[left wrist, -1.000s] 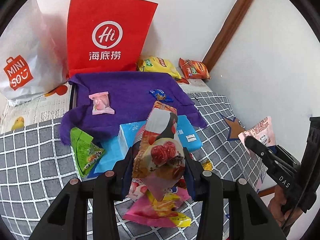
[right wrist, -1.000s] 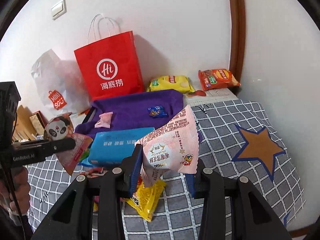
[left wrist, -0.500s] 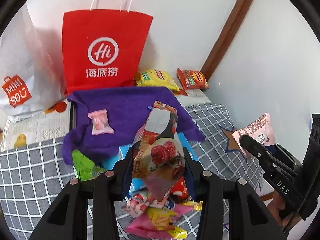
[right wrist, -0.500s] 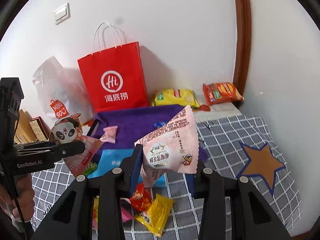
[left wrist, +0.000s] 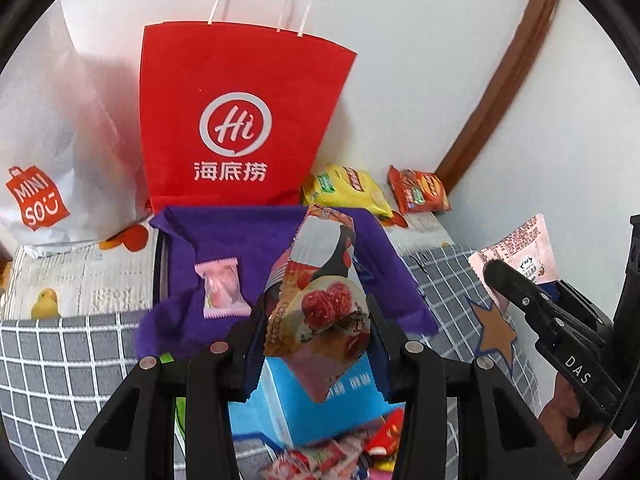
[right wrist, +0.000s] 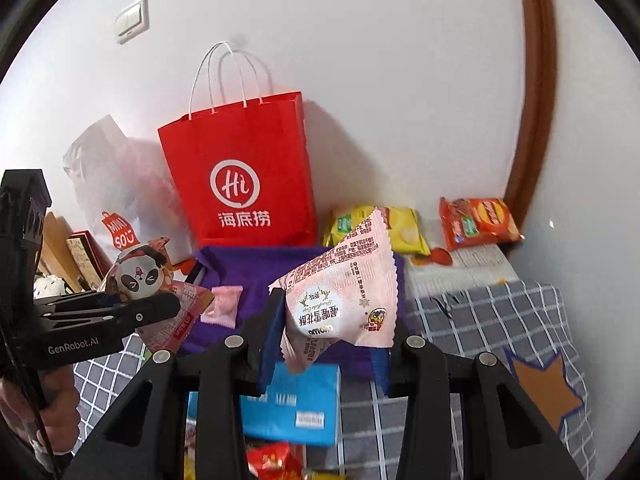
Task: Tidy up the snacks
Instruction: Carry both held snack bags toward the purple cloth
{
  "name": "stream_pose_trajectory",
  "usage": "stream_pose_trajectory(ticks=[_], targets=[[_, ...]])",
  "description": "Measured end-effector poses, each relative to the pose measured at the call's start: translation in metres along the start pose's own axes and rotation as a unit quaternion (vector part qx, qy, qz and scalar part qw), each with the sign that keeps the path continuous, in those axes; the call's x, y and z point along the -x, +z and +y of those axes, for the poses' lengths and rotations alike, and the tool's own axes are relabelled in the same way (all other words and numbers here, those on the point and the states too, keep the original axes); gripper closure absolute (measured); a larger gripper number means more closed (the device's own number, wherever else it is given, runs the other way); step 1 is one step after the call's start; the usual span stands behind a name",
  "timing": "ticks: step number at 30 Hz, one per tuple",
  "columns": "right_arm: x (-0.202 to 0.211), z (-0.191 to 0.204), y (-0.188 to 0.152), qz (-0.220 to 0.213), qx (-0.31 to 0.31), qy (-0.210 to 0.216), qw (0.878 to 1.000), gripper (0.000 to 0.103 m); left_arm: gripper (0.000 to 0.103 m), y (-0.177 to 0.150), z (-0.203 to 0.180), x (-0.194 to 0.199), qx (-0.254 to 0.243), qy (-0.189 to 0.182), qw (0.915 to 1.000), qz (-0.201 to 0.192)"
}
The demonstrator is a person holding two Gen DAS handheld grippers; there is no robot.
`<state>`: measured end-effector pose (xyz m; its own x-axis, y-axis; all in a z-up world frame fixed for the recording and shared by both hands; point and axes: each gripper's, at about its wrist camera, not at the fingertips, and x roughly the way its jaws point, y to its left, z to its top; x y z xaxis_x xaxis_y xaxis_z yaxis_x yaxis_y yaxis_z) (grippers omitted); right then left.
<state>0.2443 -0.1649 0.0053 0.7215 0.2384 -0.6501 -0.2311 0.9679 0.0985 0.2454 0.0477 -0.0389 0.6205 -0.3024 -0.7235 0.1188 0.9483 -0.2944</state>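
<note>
My left gripper is shut on a panda-print snack packet and holds it raised above the blue box; it also shows in the right wrist view. My right gripper is shut on a pink snack packet, also held in the air; that packet shows at the right of the left wrist view. A red paper bag stands against the wall behind a purple cloth. A small pink candy lies on the cloth.
A white MINISO bag leans at the left. Yellow and orange chip bags lie by the wall at the back right. Loose snacks lie on the grey checked cover below the grippers.
Both grippers have risen and moved forward toward the red bag with their packets still held. The bag looks larger and nearer, and the loose snacks have slid lower in view.
</note>
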Motion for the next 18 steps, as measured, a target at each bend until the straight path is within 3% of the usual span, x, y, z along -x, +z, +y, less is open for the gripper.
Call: stream_pose_trajectory(ticks=[11,18], targets=[[-0.058,0.004,0.045,-0.005,0.012,0.038,0.999,0.064,0.062,0.046,0.019,-0.029,0.002,0.032,0.9995,-0.009],[-0.096,-0.003,0.037,0.018,0.022,0.03,0.999,0.064,0.061,0.05,0.032,-0.056,0.018,0.038,0.9991,0.006]])
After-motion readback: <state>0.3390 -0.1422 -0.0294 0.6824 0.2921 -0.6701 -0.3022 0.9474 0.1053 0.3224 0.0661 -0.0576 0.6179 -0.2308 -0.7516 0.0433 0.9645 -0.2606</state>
